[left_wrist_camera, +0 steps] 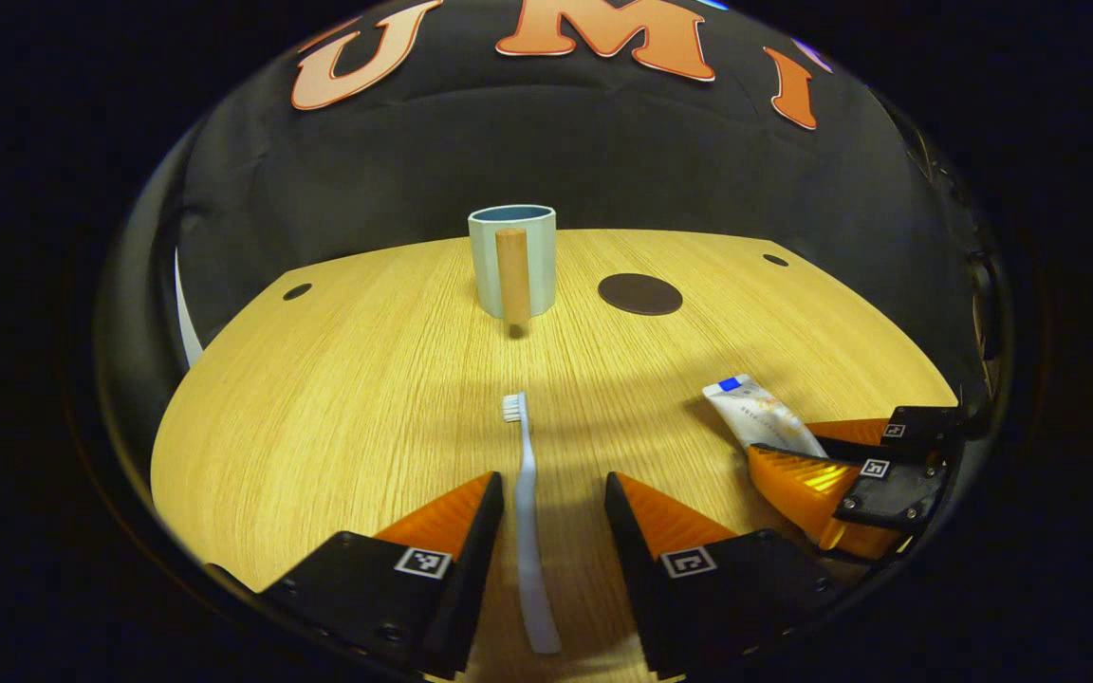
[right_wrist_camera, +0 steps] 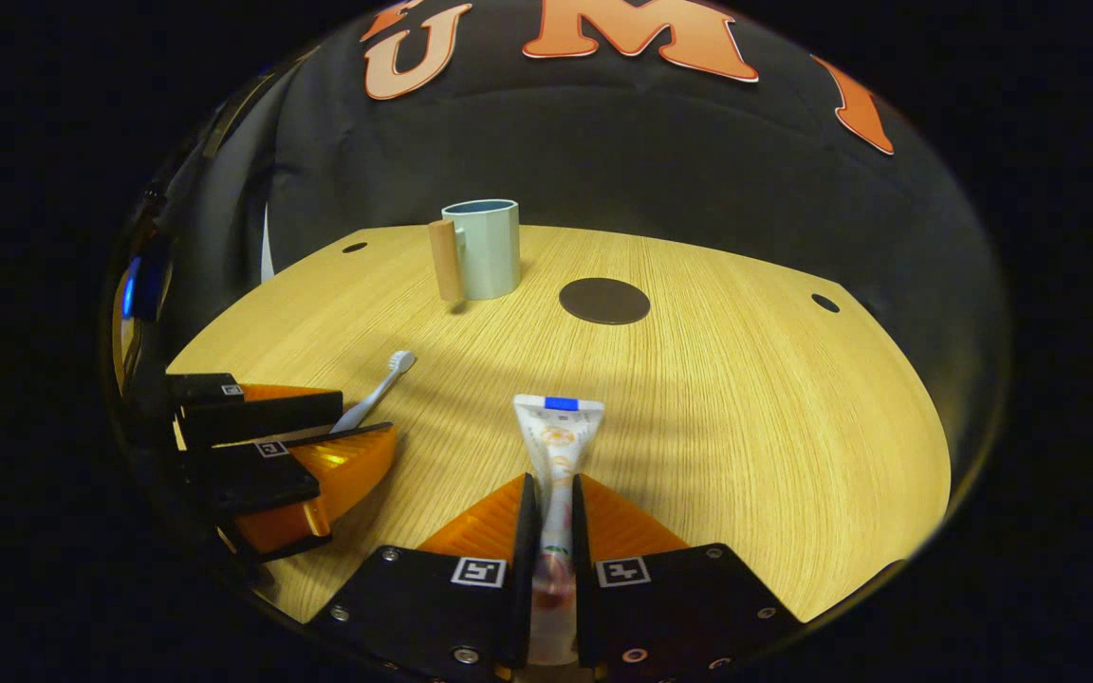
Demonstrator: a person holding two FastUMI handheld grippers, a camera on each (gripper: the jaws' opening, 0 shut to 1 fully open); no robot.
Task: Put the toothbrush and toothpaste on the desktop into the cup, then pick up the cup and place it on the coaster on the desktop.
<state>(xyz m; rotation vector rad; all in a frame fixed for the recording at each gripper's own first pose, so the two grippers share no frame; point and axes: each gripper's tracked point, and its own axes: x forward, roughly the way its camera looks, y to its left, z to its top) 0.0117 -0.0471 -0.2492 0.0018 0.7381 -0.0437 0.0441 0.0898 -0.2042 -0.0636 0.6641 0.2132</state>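
Right gripper (right_wrist_camera: 546, 493) pinches the toothpaste (right_wrist_camera: 556, 446); left gripper (left_wrist_camera: 551, 493), jaws apart, straddles the toothbrush (left_wrist_camera: 527, 512). Close squarely, then lift toward the cup (left_wrist_camera: 511, 258) at twelve o'clock.

The right gripper (right_wrist_camera: 548, 507) is pinching the toothpaste (right_wrist_camera: 556, 455) near the table's (right_wrist_camera: 746, 398) front edge, cup (right_wrist_camera: 482, 249) and coaster (right_wrist_camera: 604, 301) sitting near the back edge.

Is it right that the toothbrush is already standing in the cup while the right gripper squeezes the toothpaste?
Not quite. The left gripper view shows the toothbrush lying flat on the desktop between the left gripper's open fingers, away from the cup. The right gripper does squeeze the toothpaste.
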